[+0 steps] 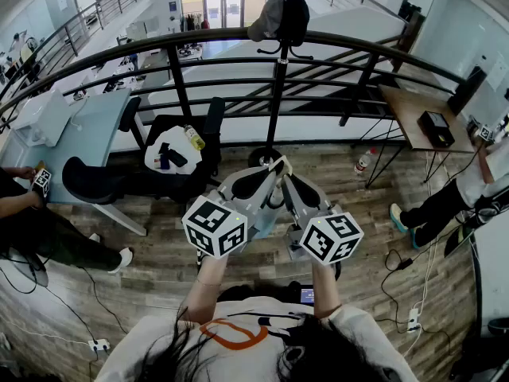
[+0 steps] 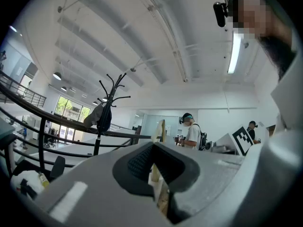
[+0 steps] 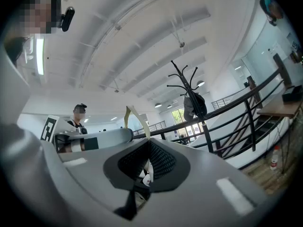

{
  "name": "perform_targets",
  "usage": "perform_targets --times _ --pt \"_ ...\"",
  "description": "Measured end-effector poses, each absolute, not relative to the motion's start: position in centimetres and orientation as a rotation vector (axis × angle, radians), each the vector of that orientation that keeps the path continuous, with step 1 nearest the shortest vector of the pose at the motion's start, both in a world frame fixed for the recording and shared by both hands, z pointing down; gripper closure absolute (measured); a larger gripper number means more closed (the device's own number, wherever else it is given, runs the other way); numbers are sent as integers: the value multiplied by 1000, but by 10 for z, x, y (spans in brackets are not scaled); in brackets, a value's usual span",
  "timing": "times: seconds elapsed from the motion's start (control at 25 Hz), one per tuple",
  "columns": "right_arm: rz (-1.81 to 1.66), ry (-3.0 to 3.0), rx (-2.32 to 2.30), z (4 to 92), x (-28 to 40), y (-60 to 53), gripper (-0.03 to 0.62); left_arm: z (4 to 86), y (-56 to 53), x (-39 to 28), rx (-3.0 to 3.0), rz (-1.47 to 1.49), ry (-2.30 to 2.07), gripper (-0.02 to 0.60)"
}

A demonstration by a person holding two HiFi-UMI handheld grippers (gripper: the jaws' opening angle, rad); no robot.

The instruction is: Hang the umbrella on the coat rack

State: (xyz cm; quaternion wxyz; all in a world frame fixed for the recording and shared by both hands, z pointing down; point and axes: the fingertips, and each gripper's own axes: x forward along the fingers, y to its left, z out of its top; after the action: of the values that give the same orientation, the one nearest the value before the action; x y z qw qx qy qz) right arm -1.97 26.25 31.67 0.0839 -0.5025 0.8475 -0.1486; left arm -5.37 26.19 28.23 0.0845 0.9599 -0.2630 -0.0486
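A: Jaws?
B: The left gripper (image 2: 154,167) and right gripper (image 3: 147,162) both clamp the umbrella's cream strap loop (image 3: 135,119), held up; umbrella body hidden beneath them.
A: Step?
B: Approach — coat rack (image 1: 277,62) stands well apart. Next likely needs the loop over a free hook

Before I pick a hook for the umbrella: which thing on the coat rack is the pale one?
The grey cap, the left one in the head view; the bag beside it is black.
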Motion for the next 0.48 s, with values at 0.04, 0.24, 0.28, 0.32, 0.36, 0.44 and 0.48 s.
perform_targets --times 0.04,0.24,0.28,0.32,0.36,0.44,0.48 --pt "-453 2525 -1501 318 -20 265 571 284 264 -54 2863 -138 -779 580" --pt "-476 2512 -1513 324 -26 270 571 289 271 -59 2857 -121 -756 580" --pt "-473 2510 -1517 324 -28 270 571 290 271 -61 2856 -121 -755 580" --pt "-469 2509 -1522 324 -29 269 571 290 271 -62 2855 -121 -753 580" --pt "-466 2508 -1526 325 -31 269 571 291 271 -64 2854 -121 -752 580" --pt "-463 2510 -1534 326 -34 270 571 292 271 -67 2851 -120 -745 580" --pt "-463 2510 -1539 326 -35 270 571 293 271 -68 2849 -120 -741 580"
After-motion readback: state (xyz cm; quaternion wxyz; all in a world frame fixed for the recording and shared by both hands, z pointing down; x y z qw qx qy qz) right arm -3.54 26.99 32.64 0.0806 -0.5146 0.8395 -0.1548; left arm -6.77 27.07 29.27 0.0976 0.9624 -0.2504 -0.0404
